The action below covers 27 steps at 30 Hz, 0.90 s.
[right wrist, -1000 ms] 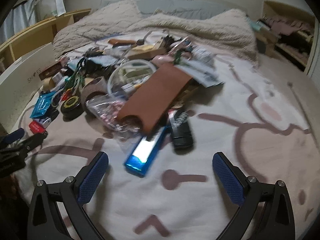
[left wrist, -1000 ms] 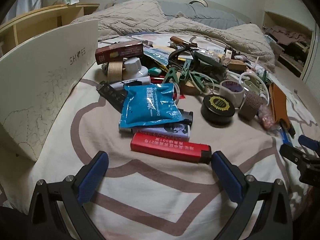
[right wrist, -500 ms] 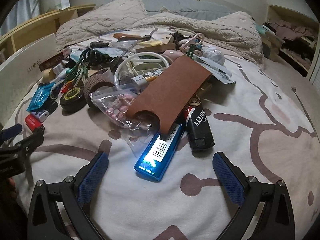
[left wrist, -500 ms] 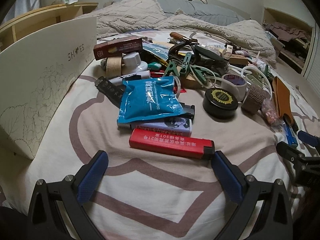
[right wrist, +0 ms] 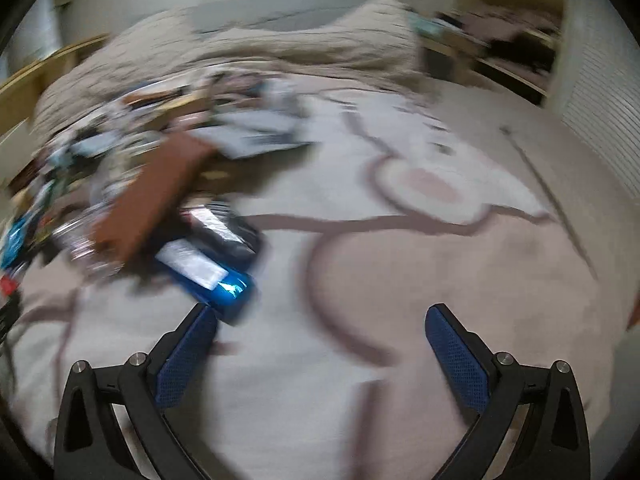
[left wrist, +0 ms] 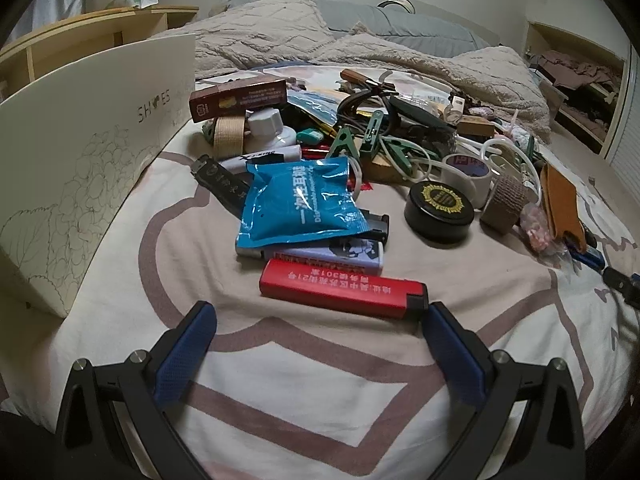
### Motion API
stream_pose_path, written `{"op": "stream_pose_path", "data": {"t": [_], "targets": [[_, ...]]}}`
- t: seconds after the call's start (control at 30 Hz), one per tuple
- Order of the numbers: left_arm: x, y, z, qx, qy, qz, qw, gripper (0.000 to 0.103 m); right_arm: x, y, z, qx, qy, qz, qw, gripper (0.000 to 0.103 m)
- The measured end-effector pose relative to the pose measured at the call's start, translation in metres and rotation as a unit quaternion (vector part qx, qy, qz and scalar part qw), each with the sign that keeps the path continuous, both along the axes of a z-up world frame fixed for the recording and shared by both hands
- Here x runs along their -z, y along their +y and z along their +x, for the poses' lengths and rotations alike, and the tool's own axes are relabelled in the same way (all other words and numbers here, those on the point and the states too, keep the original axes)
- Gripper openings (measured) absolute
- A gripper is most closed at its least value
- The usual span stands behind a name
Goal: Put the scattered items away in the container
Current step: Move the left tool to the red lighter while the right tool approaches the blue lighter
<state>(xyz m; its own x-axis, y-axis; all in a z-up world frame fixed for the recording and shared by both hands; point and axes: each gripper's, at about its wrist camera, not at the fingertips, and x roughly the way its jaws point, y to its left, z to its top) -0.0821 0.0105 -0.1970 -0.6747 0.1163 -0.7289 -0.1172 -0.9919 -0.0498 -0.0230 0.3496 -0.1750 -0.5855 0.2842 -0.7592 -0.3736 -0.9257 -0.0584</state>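
A heap of small items lies on the bed. In the left wrist view a red lighter (left wrist: 340, 289) lies just ahead of my open left gripper (left wrist: 319, 320), with a lilac lighter (left wrist: 320, 255) and a blue packet (left wrist: 298, 204) behind it. A white shoe box (left wrist: 80, 152) stands at the left. The right wrist view is blurred: a shiny blue lighter (right wrist: 224, 290) sits by the left fingertip of my open right gripper (right wrist: 320, 320), beside a black lighter (right wrist: 224, 232) and a brown pouch (right wrist: 152, 196). Nothing is between either pair of fingers.
Behind the packet sit a black round tin (left wrist: 438, 212), tape rolls (left wrist: 468, 172), green clips (left wrist: 344, 144), a brown carton (left wrist: 238, 100) and a white bottle (left wrist: 268, 128). A rumpled beige blanket (left wrist: 360, 52) covers the bed's far end. Patterned sheet (right wrist: 440, 240) spreads to the right.
The left gripper has edged closer to the red lighter. The right gripper has swung to the right, so the blue lighter has shifted from centre to its left fingertip, and the view has blurred.
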Motion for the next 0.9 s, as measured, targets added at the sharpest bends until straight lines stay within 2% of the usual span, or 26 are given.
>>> {"op": "stream_pose_path", "data": {"t": [0.13,0.27,0.5,0.7,0.77,0.9], "targets": [[0.000,0.001,-0.002,-0.002,0.001,-0.001,1.0000,0.103,-0.003,0.020,0.003,0.029,0.002,0.004,1.000,0.103],[-0.001,0.005,-0.012,-0.002,0.003,-0.012,0.9999,0.103,-0.006,0.017,0.005,0.017,0.004,-0.006,1.000,0.103],[-0.003,0.002,-0.014,0.006,0.010,-0.004,0.9999,0.102,-0.007,-0.016,-0.018,-0.016,-0.012,-0.021,1.000,0.103],[-0.005,0.005,-0.012,0.024,0.010,0.010,0.9996,0.101,-0.008,-0.041,-0.042,-0.024,-0.030,-0.006,0.999,0.103],[-0.005,0.006,-0.012,0.027,0.012,0.014,0.9995,0.096,-0.006,-0.047,-0.047,-0.030,-0.031,-0.013,0.999,0.103],[-0.005,0.007,-0.012,0.027,0.013,0.013,0.9995,0.094,-0.006,-0.062,-0.059,-0.041,-0.028,-0.013,0.999,0.103]]}}
